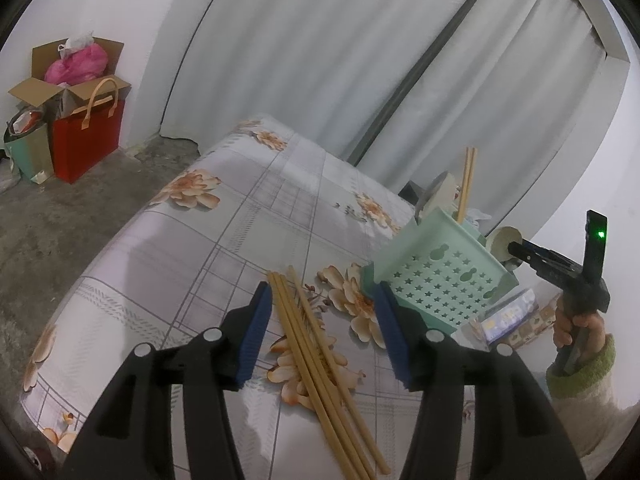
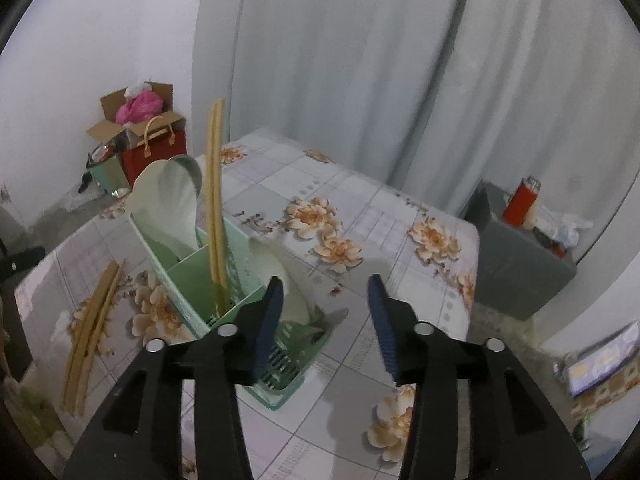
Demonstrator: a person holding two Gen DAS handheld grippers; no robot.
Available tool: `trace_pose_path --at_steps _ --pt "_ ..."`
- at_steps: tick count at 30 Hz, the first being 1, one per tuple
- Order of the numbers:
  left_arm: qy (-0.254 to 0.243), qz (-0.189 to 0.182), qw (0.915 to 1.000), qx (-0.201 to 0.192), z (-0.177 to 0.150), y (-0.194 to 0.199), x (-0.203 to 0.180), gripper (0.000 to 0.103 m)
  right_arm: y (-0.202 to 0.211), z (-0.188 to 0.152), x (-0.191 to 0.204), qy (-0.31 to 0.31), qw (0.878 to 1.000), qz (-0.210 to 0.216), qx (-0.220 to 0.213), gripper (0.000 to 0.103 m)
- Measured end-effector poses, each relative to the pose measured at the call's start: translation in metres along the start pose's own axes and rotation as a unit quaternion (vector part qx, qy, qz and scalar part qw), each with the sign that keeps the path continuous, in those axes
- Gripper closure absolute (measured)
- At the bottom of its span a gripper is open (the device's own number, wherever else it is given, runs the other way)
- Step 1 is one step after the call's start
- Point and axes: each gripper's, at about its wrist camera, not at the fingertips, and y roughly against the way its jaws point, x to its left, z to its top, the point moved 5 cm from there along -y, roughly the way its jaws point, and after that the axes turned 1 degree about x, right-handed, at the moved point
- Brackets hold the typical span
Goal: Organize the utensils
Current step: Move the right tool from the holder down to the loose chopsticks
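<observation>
Several loose bamboo chopsticks (image 1: 316, 356) lie on the floral tablecloth (image 1: 224, 240), between and below the fingers of my open, empty left gripper (image 1: 324, 300). A mint-green utensil caddy (image 1: 440, 276) stands just right of them. In the right wrist view the caddy (image 2: 192, 276) holds two upright chopsticks (image 2: 215, 200), a white spoon (image 2: 168, 204) and a white ladle (image 2: 284, 280). The loose chopsticks (image 2: 92, 328) lie to its left. My right gripper (image 2: 326, 284) is open and empty, just right of the caddy. It shows at the right in the left wrist view (image 1: 516, 248).
A grey box (image 2: 516, 268) with a red bottle (image 2: 522, 202) stands beyond the table's right edge. Cardboard boxes and a red bag (image 1: 86, 144) sit on the floor at the far left. Curtains (image 1: 320, 60) hang behind the table.
</observation>
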Motion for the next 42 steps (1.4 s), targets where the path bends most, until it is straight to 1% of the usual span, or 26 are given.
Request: trace_pose_path --at_steps 5,10,13,15,18,19,22,24,25,26,27,28,29,31,32,35,38,42 --pt "0.001 0.000 1.0000 0.003 0.000 -0.001 0.000 0.051 0.009 -0.003 -0.001 -0.008 1.000 0.000 -0.007 0.055" --pt "0.000 0.004 1.0000 0.003 -0.001 -0.001 0.001 0.049 0.024 -0.002 -0.007 -0.037 0.999 0.001 -0.028 0.055" --pt "-0.001 0.009 0.9999 0.004 -0.003 -0.001 0.003 0.047 0.042 0.000 -0.007 -0.064 0.996 0.022 -0.058 0.055" --pt "-0.002 0.013 0.9999 0.006 -0.005 -0.002 0.003 0.047 0.053 -0.001 0.000 -0.080 0.993 0.052 -0.076 0.055" --pt "-0.004 0.019 0.9997 0.014 -0.011 -0.005 0.004 0.046 0.059 -0.008 0.019 -0.085 0.989 0.090 -0.083 0.055" --pt "-0.006 0.022 0.9995 0.020 -0.015 -0.007 0.003 0.046 0.056 -0.011 0.027 -0.086 0.988 0.101 -0.079 0.055" --pt "-0.019 0.032 0.9987 0.036 -0.025 -0.013 0.001 0.046 0.039 -0.028 0.056 -0.096 0.984 0.142 -0.050 0.055" --pt "-0.031 0.044 0.9975 0.046 -0.033 -0.018 -0.002 0.046 0.016 -0.045 0.078 -0.121 0.977 0.176 -0.005 0.055" --pt "-0.041 0.057 0.9960 0.054 -0.038 -0.022 -0.002 0.046 0.004 -0.053 0.088 -0.134 0.973 0.189 0.020 0.057" --pt "-0.050 0.071 0.9943 0.062 -0.043 -0.025 -0.002 0.046 -0.010 -0.063 0.102 -0.148 0.966 0.205 0.051 0.061" --pt "-0.058 0.082 0.9926 0.069 -0.047 -0.029 -0.002 0.046 -0.020 -0.071 0.112 -0.155 0.961 0.217 0.070 0.063" --pt "-0.072 0.102 0.9891 0.078 -0.052 -0.033 -0.002 0.046 -0.031 -0.080 0.127 -0.162 0.954 0.233 0.096 0.066" --pt "-0.082 0.114 0.9864 0.085 -0.056 -0.036 -0.002 0.046 -0.036 -0.084 0.136 -0.164 0.951 0.241 0.106 0.067" --pt "-0.106 0.137 0.9797 0.100 -0.065 -0.043 -0.002 0.046 -0.043 -0.090 0.153 -0.162 0.946 0.252 0.122 0.068" --pt "-0.117 0.144 0.9769 0.107 -0.070 -0.046 -0.002 0.047 -0.043 -0.090 0.153 -0.162 0.946 0.252 0.122 0.068" --pt "-0.147 0.152 0.9714 0.109 -0.077 -0.050 -0.008 0.048 -0.046 -0.091 0.179 -0.161 0.941 0.268 0.132 0.068" --pt "-0.163 0.150 0.9686 0.112 -0.079 -0.053 -0.013 0.053 -0.049 -0.090 0.187 -0.158 0.940 0.272 0.135 0.068" --pt "-0.172 0.154 0.9665 0.112 -0.079 -0.055 -0.012 0.065 -0.050 -0.093 0.190 -0.155 0.940 0.271 0.137 0.068"
